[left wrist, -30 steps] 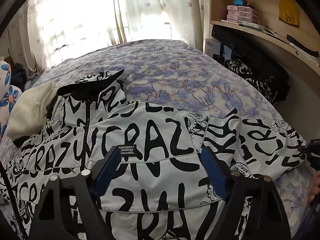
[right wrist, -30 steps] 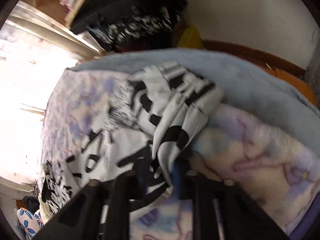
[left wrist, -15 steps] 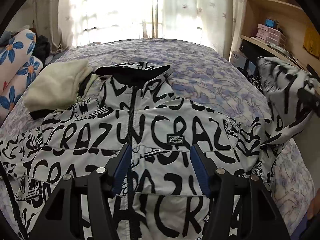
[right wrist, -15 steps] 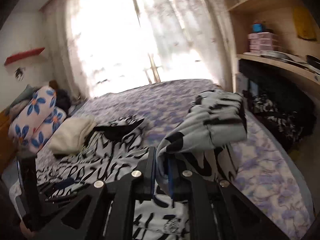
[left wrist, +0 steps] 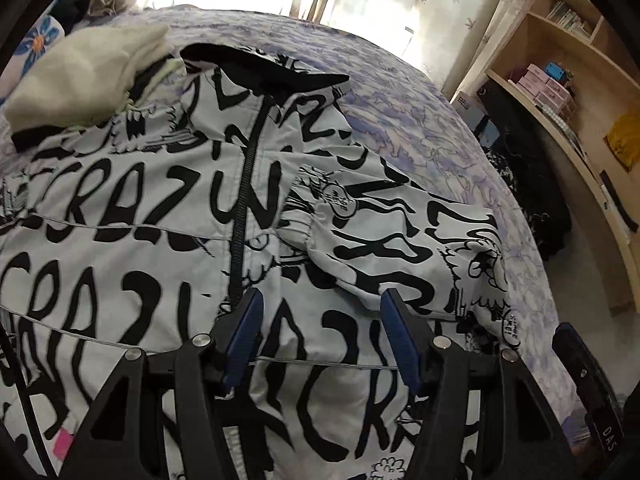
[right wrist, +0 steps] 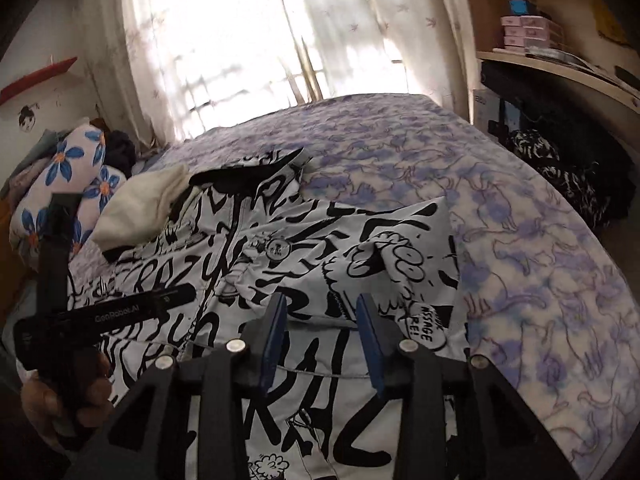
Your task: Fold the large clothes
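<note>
A white jacket with black lettering [left wrist: 152,216] lies front-up on the bed, zipper shut, black collar at the far end. Its right sleeve [left wrist: 400,240] is folded in across the chest; it also shows in the right wrist view [right wrist: 380,248]. My left gripper [left wrist: 320,336] is open and empty above the jacket's lower front. My right gripper [right wrist: 322,340] is open and empty just above the folded sleeve on the jacket [right wrist: 224,256]. The left gripper's body [right wrist: 104,312] and the hand holding it show at the left of the right wrist view.
A cream folded garment [left wrist: 84,72] lies on the jacket's left shoulder. The purple patterned bedspread [right wrist: 540,240] extends right and far. Flowered pillows [right wrist: 60,184] lie at the left. A wooden shelf [left wrist: 568,92] and dark clothes [right wrist: 568,176] stand right of the bed. A curtained window [right wrist: 248,40] is behind.
My right gripper carried the sleeve over, laid it across the jacket's chest and let it go; its jaws now stand open. My left gripper stayed open and swung left over the jacket.
</note>
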Available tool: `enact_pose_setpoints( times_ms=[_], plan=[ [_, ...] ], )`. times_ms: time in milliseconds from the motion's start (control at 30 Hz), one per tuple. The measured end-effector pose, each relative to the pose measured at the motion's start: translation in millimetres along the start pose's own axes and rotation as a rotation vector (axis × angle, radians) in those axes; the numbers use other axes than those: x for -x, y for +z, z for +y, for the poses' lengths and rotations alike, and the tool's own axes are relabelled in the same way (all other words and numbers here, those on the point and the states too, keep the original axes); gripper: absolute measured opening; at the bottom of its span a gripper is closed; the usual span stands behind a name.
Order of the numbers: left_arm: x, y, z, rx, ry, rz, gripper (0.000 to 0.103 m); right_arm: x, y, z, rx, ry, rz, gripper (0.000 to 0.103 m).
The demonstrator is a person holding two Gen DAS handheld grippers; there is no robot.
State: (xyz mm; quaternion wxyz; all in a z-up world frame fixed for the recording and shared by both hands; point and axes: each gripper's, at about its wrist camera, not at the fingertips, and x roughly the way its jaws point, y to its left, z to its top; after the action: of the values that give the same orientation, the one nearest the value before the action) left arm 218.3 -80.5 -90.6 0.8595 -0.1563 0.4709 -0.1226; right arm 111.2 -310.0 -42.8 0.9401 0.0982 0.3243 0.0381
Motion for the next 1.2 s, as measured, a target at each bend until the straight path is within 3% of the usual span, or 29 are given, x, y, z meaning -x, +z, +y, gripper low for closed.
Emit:
enact_pose_setpoints(
  times_ms=[67, 200, 367, 500, 567, 600, 667, 733, 867, 1000, 1067, 1133, 1200],
  plan=[
    [-13, 3, 1, 0.024, -0.046, 0.016, 0.059, 5, -3, -7, -0.024, -0.002, 0.004, 0.047],
    [-46, 14, 8, 0.101, -0.107, 0.078, 0.059, 8, -13, -23, -0.088, 0.043, 0.033, 0.047],
    [-92, 24, 21, 0.218, -0.126, 0.168, 0.059, 6, -23, -37, -0.165, 0.109, 0.044, 0.047],
    [-113, 35, 16, 0.224, -0.113, 0.156, 0.058, 2, -28, -39, -0.164, 0.084, 0.049, 0.047],
    [-121, 45, 7, 0.208, -0.066, 0.146, 0.038, -2, -30, -39, -0.164, 0.081, 0.067, 0.047],
    [-124, 50, 4, 0.193, -0.041, 0.148, 0.01, -3, -31, -39, -0.163, 0.078, 0.076, 0.047],
    [-120, 61, -5, 0.163, -0.015, 0.126, 0.008, -5, -33, -38, -0.152, 0.055, 0.087, 0.047],
    [-95, 71, -22, 0.085, 0.023, 0.017, 0.007, -3, -35, -36, -0.133, 0.023, 0.081, 0.047],
    [-28, 75, -36, 0.002, 0.046, -0.184, 0.007, 1, -35, -36, -0.12, -0.009, 0.066, 0.047],
    [24, 53, -15, -0.015, 0.108, -0.28, 0.008, 0, -36, -33, -0.087, -0.046, 0.069, 0.047],
    [32, 34, 5, -0.016, 0.158, -0.263, 0.014, -3, -38, -32, -0.065, -0.071, 0.077, 0.047],
    [24, 12, 28, -0.024, 0.216, -0.179, 0.039, -8, -40, -32, -0.05, -0.091, 0.096, 0.047],
    [15, -4, 51, -0.011, 0.228, -0.088, 0.042, -12, -41, -33, -0.042, -0.105, 0.12, 0.047]
  ],
)
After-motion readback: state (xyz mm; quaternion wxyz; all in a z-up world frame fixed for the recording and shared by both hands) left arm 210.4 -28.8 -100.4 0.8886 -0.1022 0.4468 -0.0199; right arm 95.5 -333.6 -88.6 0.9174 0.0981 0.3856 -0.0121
